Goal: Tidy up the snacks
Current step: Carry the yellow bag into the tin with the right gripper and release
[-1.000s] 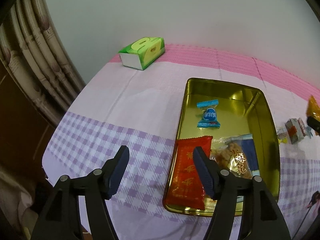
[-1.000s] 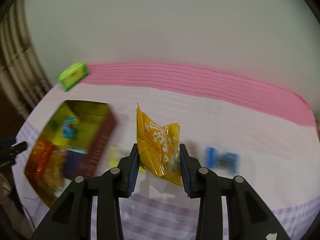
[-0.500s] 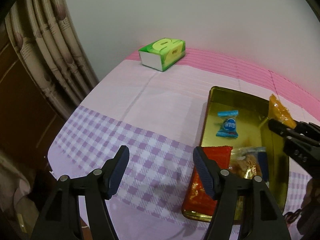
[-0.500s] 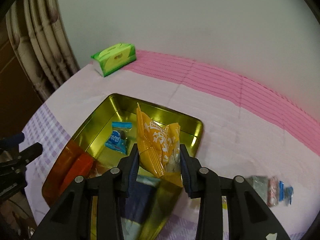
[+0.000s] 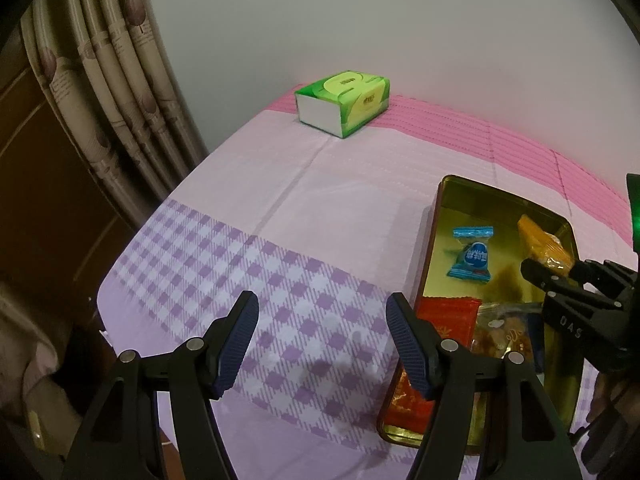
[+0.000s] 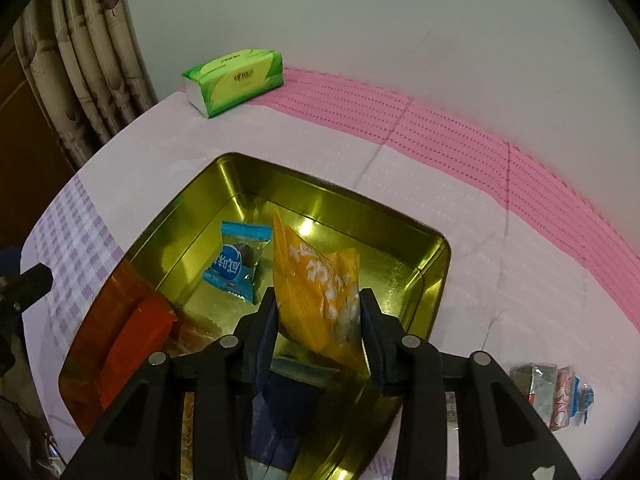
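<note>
Right wrist view: orange snack packet point(image 6: 316, 292) clamped in right claw point(image 6: 318, 316) above tin point(image 6: 320, 196).

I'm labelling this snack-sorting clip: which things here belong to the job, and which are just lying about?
Part of the job:
- gold tin
- yellow snack packet, held by the right gripper over the tin
- blue candy, red packet, both in the tin
- loose wrapped snacks on the cloth

Lying about:
- green tissue pack
- curtain
- left gripper, open, idle

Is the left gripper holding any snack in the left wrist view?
No: the left gripper has its jaws wide apart with only the checked tablecloth showing between them, beside the gold tin.
</note>
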